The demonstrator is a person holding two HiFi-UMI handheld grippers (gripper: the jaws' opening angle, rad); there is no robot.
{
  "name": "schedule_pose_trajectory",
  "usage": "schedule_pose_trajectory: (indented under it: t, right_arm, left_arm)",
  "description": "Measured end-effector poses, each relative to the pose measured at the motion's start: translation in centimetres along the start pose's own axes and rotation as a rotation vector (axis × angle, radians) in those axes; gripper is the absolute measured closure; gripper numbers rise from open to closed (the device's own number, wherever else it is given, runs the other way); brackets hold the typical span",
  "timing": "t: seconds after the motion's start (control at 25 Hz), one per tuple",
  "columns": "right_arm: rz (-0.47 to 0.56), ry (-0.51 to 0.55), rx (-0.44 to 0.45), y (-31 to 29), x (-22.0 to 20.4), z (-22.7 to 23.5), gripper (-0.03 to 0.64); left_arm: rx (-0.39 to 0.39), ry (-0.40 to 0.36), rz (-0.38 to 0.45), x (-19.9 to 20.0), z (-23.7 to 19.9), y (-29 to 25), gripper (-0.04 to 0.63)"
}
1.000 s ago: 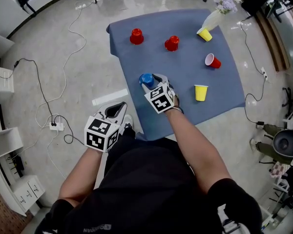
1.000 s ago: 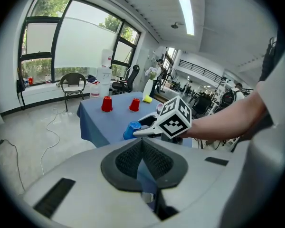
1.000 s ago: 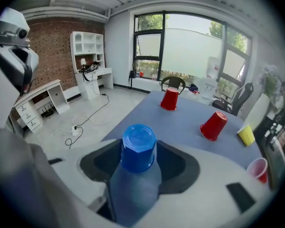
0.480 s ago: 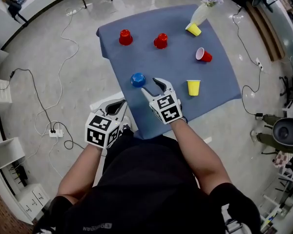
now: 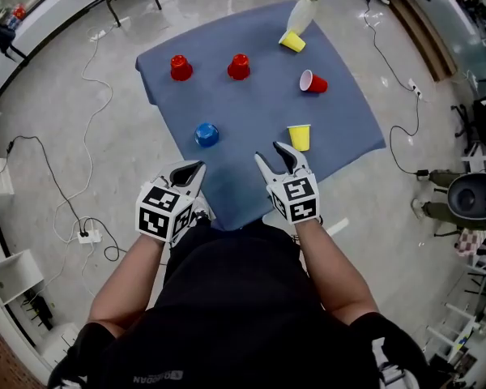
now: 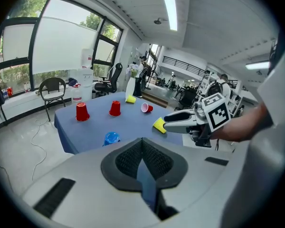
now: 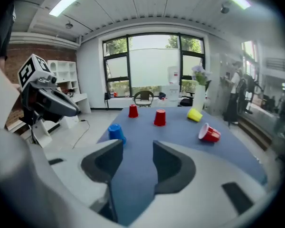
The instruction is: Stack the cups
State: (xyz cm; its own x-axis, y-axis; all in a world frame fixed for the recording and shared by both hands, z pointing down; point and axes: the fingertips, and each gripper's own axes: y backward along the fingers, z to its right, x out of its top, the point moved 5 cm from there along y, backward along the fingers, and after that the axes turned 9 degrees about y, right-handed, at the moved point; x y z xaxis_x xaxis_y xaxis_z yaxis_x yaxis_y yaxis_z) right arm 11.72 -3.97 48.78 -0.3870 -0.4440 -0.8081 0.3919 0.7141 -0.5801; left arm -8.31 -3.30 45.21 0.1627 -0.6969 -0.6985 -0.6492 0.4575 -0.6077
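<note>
Three red cups [image 5: 181,67] [image 5: 239,66] [image 5: 314,82], two yellow [image 5: 292,41] [image 5: 299,137], one blue [image 5: 206,134]; left tongs [image 5: 196,166] closed, right [image 5: 270,154] spread, narrowing, empty.

Six cups, none stacked, all well apart.
Blue cup [image 5: 206,134], left red cup [image 5: 180,67] and middle red cup [image 5: 239,66] are set upside down; tipped red cup [image 5: 313,82] and far yellow cup [image 5: 292,41] are laid sideways; near yellow cup [image 5: 299,137] is placed nearest.

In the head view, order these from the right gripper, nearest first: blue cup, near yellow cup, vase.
1. Near yellow cup, just beyond the right gripper.
2. Blue cup, off to its left.
3. Vase, at the far edge.
</note>
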Motion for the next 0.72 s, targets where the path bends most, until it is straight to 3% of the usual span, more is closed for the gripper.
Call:
schedule_pose_trajectory:
  t: [0.2, 0.48, 0.72]
  right_arm:
    - [-0.069, -0.063, -0.138, 1.5, -4.2, 4.9, 0.417]
    - [-0.108, -0.129, -0.203, 2.1, -6.9, 8.1, 0.416]
    - [-0.223, -0.130, -0.250, 0.7, -10.5, 9.5, 0.403]
  left_arm:
    - [0.000, -0.014, -0.017, 0.1, 0.4, -1.3, 0.592]
    - [-0.007, -0.006, -0.024, 0.6, 1.0, -2.2, 0.592]
    - [0.011, -0.008, -0.029, 0.5, 1.1, -2.3, 0.592]
